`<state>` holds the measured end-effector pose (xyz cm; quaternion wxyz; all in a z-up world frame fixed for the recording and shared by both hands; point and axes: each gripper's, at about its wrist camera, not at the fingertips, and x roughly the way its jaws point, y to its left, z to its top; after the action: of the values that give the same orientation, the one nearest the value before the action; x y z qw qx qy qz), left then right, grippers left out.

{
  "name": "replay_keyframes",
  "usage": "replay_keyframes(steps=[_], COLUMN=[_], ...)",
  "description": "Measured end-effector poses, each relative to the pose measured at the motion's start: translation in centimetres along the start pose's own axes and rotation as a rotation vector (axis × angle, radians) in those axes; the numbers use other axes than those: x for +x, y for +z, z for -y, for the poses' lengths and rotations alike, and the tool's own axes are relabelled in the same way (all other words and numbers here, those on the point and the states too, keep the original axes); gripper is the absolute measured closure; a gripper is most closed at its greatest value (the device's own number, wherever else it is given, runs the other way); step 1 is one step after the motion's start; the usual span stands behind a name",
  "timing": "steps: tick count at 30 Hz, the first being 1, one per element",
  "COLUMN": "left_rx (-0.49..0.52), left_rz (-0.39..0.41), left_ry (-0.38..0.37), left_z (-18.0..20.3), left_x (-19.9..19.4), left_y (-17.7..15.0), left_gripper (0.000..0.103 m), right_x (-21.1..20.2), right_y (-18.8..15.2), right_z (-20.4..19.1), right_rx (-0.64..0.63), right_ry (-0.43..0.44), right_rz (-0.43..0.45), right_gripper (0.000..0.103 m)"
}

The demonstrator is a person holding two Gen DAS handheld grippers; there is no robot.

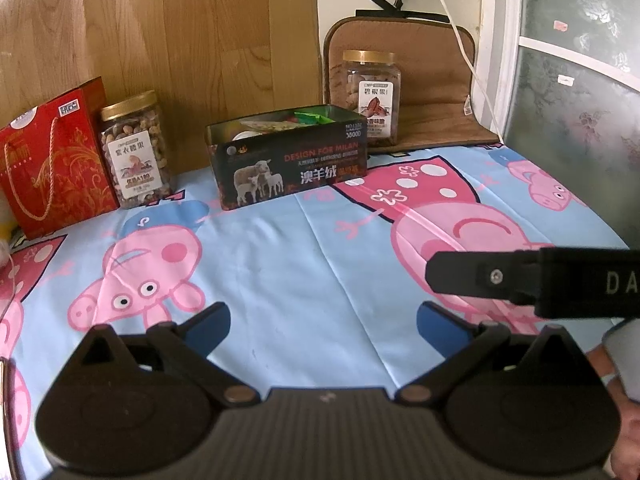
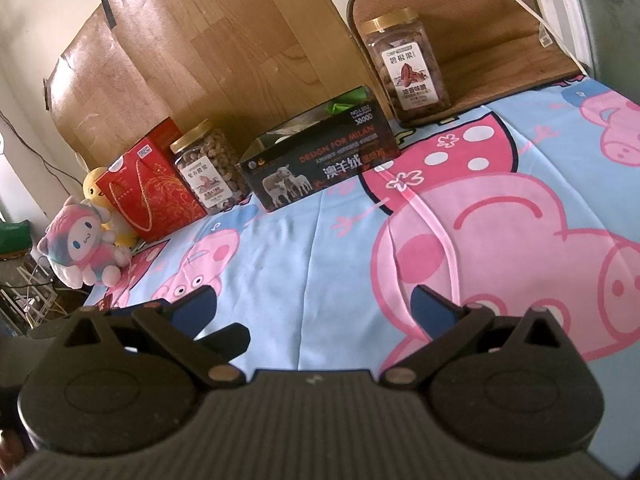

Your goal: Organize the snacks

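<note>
A black open box (image 1: pixel 288 160) printed with sheep holds several small snack packets and stands at the back of the cartoon bedsheet (image 1: pixel 304 264); it also shows in the right wrist view (image 2: pixel 320 160). A gold-lidded nut jar (image 1: pixel 136 148) stands left of the box, seen too in the right wrist view (image 2: pixel 208 172). A second nut jar (image 1: pixel 372 96) stands behind the box to the right on a brown cushion, also in the right wrist view (image 2: pixel 408 64). My left gripper (image 1: pixel 324 322) is open and empty above the sheet. My right gripper (image 2: pixel 314 306) is open and empty; one of its fingers (image 1: pixel 480 272) reaches in from the right.
A red gift bag (image 1: pixel 56 164) stands at the far left beside the jar. Plush toys (image 2: pixel 84 248) sit at the sheet's left edge. A wooden board (image 1: pixel 180 40) backs the scene. A white cable (image 1: pixel 460 40) hangs over the brown cushion (image 1: pixel 432 80).
</note>
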<state>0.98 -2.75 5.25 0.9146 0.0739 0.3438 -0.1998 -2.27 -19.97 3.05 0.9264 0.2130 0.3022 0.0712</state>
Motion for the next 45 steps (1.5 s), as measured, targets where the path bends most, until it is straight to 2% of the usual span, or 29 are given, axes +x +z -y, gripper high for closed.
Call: replay_keyframes(steps=[45], left_rx=[-0.027], left_rz=[-0.038], left_ry=[-0.015], left_z=[-0.29], left_x=[0.45], left_y=[-0.3], left_gripper=[0.0], right_x=[0.04], right_y=[-0.23], right_z=[0.09], right_rx=[0.006], right_ry=[0.001], right_rz=[-0.01], right_gripper=[0.0])
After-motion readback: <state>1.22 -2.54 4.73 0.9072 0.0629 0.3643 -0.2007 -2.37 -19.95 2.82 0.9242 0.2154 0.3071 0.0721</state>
